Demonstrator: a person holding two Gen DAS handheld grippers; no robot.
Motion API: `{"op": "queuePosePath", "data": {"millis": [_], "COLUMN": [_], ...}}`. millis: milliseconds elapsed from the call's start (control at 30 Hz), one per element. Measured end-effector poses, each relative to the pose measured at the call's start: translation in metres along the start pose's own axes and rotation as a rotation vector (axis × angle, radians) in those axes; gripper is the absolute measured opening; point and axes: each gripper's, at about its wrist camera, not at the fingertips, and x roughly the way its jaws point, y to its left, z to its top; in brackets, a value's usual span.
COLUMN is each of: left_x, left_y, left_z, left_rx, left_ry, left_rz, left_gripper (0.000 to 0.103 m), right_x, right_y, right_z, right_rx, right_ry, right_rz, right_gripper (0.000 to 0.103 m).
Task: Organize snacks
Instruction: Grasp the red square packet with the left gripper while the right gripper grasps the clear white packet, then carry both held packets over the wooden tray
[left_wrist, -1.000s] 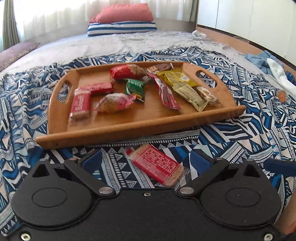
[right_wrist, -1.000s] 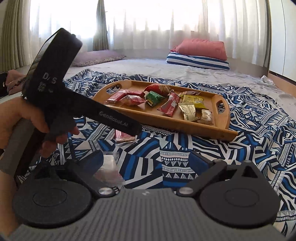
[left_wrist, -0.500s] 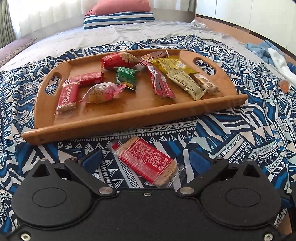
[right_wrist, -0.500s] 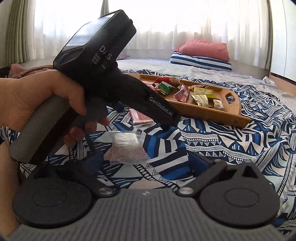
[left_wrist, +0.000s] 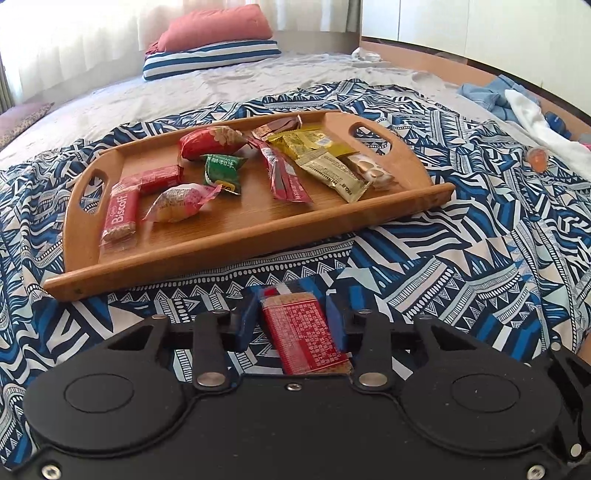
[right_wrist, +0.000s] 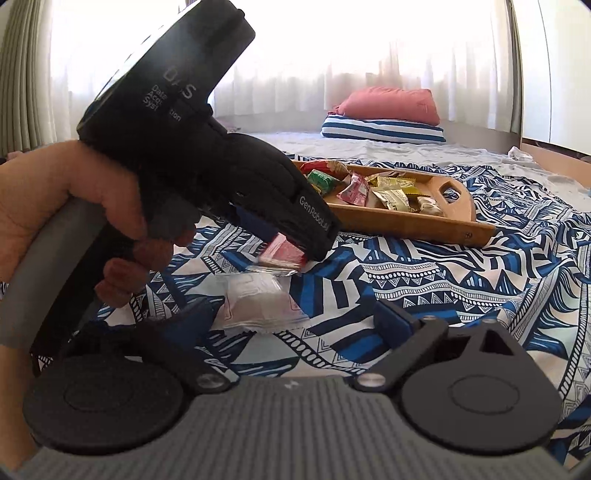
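Observation:
A red cracker packet (left_wrist: 299, 332) lies on the patterned blanket in front of the wooden tray (left_wrist: 258, 240). My left gripper (left_wrist: 291, 317) has its jaws closing on it, the blue pads (left_wrist: 245, 321) against its two long sides. In the right wrist view the same left gripper (right_wrist: 295, 254) points down at that red packet (right_wrist: 282, 253). Just nearer lies a clear white-pink packet (right_wrist: 258, 306). It sits between the spread fingers of my right gripper (right_wrist: 291, 317), whose jaws are closing without touching it. The tray (right_wrist: 406, 225) holds several wrapped snacks.
A hand (right_wrist: 74, 192) holds the left gripper at the left of the right wrist view. Two stacked pillows (left_wrist: 214, 44) lie at the far end of the bed. Clothes (left_wrist: 517, 99) and a small orange cup (left_wrist: 537, 158) lie to the right of the tray.
The left jaws have closed in from wide open onto the red packet, which now lies lengthwise between them. The right gripper has sunk closer to the white-pink packet and its fingers have narrowed a little.

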Motion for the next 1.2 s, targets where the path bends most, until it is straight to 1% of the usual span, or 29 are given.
{"op": "queuePosePath", "data": {"millis": [33, 100, 133, 200, 267, 333, 500, 600, 667, 700, 733, 767, 833, 867, 900, 933, 1000, 1067, 1167, 1200], "left_x": [-0.001, -0.004, -0.005, -0.008, -0.011, -0.014, -0.021, -0.023, -0.023, -0.023, -0.023, -0.023, -0.023, -0.023, -0.024, -0.025, -0.027, -0.028, -0.023, -0.021], "left_y": [-0.001, -0.001, 0.0, 0.001, 0.005, 0.008, 0.014, 0.014, 0.014, 0.014, 0.013, 0.013, 0.011, 0.01, 0.009, 0.008, 0.006, 0.005, 0.002, 0.001], "left_z": [0.0, -0.001, -0.002, -0.002, -0.002, -0.002, -0.003, -0.006, -0.009, -0.011, -0.013, -0.015, -0.019, -0.022, -0.025, -0.028, -0.035, -0.043, -0.051, -0.053], "left_rx": [0.003, 0.008, 0.011, 0.007, -0.001, -0.005, -0.012, -0.012, -0.02, -0.025, -0.031, -0.037, -0.055, -0.066, -0.078, -0.091, -0.131, -0.167, -0.193, -0.193], "left_ry": [0.0, -0.006, -0.008, -0.014, -0.019, -0.025, -0.038, -0.046, -0.056, -0.059, -0.062, -0.068, -0.083, -0.092, -0.104, -0.118, -0.151, -0.166, -0.148, -0.147], "left_rz": [-0.001, 0.003, 0.009, 0.017, 0.02, 0.026, 0.031, 0.032, 0.046, 0.052, 0.058, 0.06, 0.072, 0.082, 0.096, 0.113, 0.141, 0.153, 0.162, 0.168], "left_gripper": [0.038, 0.038, 0.037, 0.037, 0.037, 0.034, 0.034, 0.035, 0.036, 0.039, 0.045, 0.048, 0.065, 0.071, 0.081, 0.086, 0.089, 0.09, 0.089, 0.087], "right_x": [-0.001, -0.001, -0.002, -0.004, -0.005, -0.006, -0.012, -0.015, -0.017, -0.018, -0.018, -0.019, -0.022, -0.023, -0.024, -0.025, -0.027, -0.028, -0.029, -0.028], "right_y": [0.0, 0.0, 0.0, 0.0, 0.001, 0.002, -0.004, -0.01, -0.015, -0.017, -0.019, -0.022, -0.028, -0.031, -0.035, -0.038, -0.044, -0.049, -0.054, -0.055], "right_z": [0.0, 0.001, 0.002, 0.003, 0.003, 0.004, 0.006, 0.007, 0.008, 0.009, 0.009, 0.009, 0.009, 0.009, 0.009, 0.01, 0.009, 0.009, 0.009, 0.009], "right_rx": [0.001, 0.008, 0.013, 0.023, 0.023, 0.022, 0.055, 0.066, 0.074, 0.08, 0.086, 0.093, 0.11, 0.119, 0.13, 0.14, 0.155, 0.167, 0.184, 0.188], "right_ry": [-0.004, -0.006, -0.007, -0.009, -0.006, -0.01, -0.013, -0.024, -0.032, -0.035, -0.036, -0.04, -0.049, -0.053, -0.057, -0.06, -0.07, -0.079, -0.086, -0.085], "right_rz": [-0.004, -0.002, 0.003, 0.012, 0.021, 0.021, -0.004, -0.046, -0.078, -0.095, -0.109, -0.127, -0.16, -0.175, -0.19, -0.202, -0.226, -0.242, -0.258, -0.262], "right_gripper": [0.084, 0.074, 0.07, 0.051, 0.049, 0.041, 0.039, 0.039, 0.039, 0.039, 0.039, 0.039, 0.039, 0.039, 0.039, 0.039, 0.039, 0.04, 0.04, 0.04]}}
